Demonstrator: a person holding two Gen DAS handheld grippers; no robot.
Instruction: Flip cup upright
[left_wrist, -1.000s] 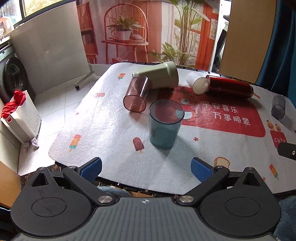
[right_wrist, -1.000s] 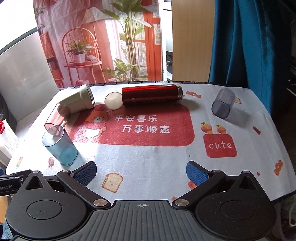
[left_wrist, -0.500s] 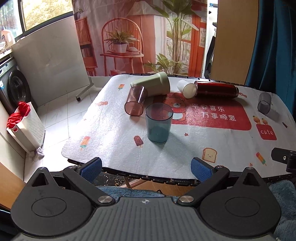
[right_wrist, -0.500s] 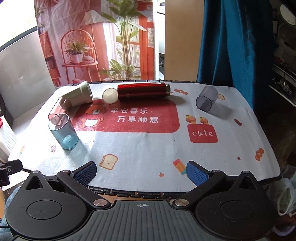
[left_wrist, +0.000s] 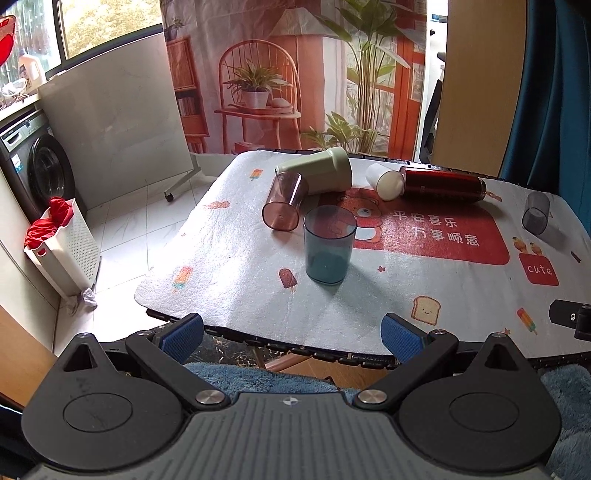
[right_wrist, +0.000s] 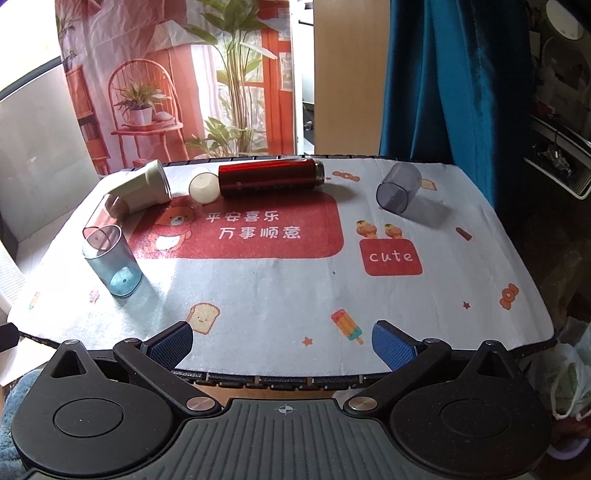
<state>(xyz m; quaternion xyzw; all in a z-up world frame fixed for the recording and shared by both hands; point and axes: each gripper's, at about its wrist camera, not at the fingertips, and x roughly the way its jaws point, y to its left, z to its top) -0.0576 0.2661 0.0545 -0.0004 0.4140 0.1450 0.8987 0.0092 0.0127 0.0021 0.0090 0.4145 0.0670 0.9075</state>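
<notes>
**Blue cup upright, others on their sides**

Both claws hang back off the bench's near edge, left claw (left_wrist: 291, 330) and right claw (right_wrist: 282, 341) each spread wide with ribbed blue pads gripping nothing. On the fuzzy printed mat (right_wrist: 258, 295) a clear blue cup (left_wrist: 328, 245) stands mouth up. Just behind it a smoky pink cup (left_wrist: 284, 203) lies tipped against a matte green cup (left_wrist: 317, 173). A glossy red flask (right_wrist: 269, 177) lies beside its white cap (right_wrist: 203, 186); a grey cup (right_wrist: 399, 188) lies well apart.
</notes>
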